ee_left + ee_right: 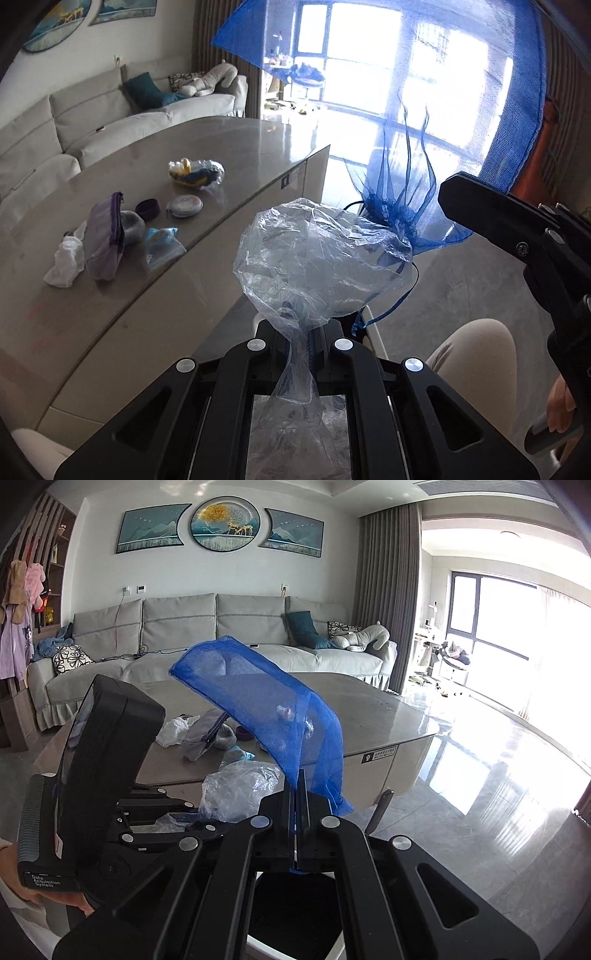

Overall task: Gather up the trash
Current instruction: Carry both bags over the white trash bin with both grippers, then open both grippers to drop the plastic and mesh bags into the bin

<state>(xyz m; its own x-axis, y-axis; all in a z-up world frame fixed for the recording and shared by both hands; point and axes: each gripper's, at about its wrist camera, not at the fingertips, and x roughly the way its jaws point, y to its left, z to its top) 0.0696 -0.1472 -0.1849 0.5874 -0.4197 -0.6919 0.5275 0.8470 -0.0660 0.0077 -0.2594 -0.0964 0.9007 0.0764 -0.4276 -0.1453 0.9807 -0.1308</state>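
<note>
My left gripper (301, 332) is shut on the twisted neck of a crumpled clear plastic bag (321, 258), which balloons above the jaws. A blue cord runs down between the jaws beside the plastic. Just beyond hangs a blue mesh drawstring bag (517, 110), its gathered mouth (391, 218) touching the plastic. My right gripper (298, 775) is shut on that mesh bag (280, 716) at its lower edge and shows at the right of the left wrist view (454, 199). The plastic bag (240, 790) lies left of it, off the table's near edge.
On the grey table (229, 147) lie a white tissue (66, 258), a purple pouch (105, 240), a round tin (184, 205), a bluish wrapper (162, 243) and a clear bag with yellow items (195, 171). A grey sofa (221, 627) stands behind. A person's knee (476, 350) is at the lower right.
</note>
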